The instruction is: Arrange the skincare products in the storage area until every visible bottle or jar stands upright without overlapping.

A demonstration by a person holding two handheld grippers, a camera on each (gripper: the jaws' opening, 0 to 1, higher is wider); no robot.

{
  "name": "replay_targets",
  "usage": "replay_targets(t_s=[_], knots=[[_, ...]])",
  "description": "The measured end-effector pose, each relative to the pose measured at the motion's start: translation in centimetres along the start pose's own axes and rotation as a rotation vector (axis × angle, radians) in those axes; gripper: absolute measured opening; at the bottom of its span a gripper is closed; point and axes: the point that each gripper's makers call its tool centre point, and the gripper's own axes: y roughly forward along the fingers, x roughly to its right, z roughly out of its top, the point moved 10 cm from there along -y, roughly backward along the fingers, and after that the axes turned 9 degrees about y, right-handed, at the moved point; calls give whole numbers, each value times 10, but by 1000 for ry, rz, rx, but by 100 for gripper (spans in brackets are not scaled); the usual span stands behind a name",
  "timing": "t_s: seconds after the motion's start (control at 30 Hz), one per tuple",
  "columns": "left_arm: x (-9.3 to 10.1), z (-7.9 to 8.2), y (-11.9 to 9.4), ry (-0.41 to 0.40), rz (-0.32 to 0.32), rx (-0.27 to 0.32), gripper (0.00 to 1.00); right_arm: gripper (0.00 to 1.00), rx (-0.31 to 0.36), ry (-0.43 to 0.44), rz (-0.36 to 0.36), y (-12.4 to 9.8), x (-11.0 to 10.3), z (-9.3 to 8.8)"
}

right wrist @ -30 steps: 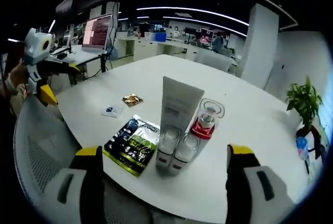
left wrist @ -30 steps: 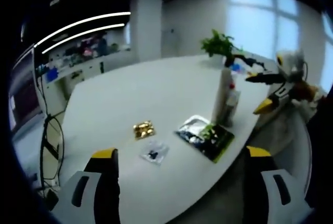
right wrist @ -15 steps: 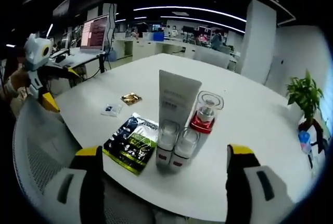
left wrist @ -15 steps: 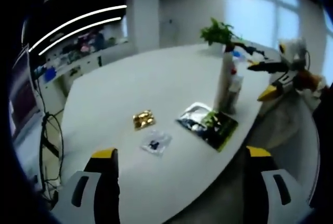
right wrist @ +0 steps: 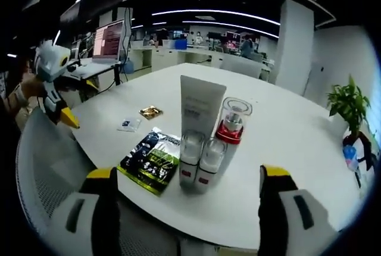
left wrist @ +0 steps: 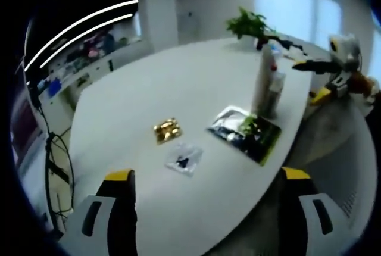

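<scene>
White tube [right wrist: 200,106] and three clear-capped bottles [right wrist: 203,161] stand clustered centre frame on the desk [right wrist: 286,143]; likely light, slick plastic, so grip low. Right claw [right wrist: 186,211] and left claw [left wrist: 208,214] gape, empty.

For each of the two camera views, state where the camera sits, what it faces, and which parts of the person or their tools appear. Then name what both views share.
Left gripper view: rides on the left gripper, jaws open, facing across the white table; the right gripper enters at right.
Right gripper view: rides on the right gripper, jaws open, facing the upright white tube; the left gripper and a hand at left.
Shared: table, tube, green-black sachet.
</scene>
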Motion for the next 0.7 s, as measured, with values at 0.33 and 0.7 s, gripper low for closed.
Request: replay_targets(t_s=[0.33, 0.7], knots=[[-1, 7, 21, 79, -71, -71, 97, 90, 23, -39, -8, 0, 1, -1], [-18, 13, 53, 149, -142, -121, 97, 97, 23, -7, -1, 1, 4, -2]])
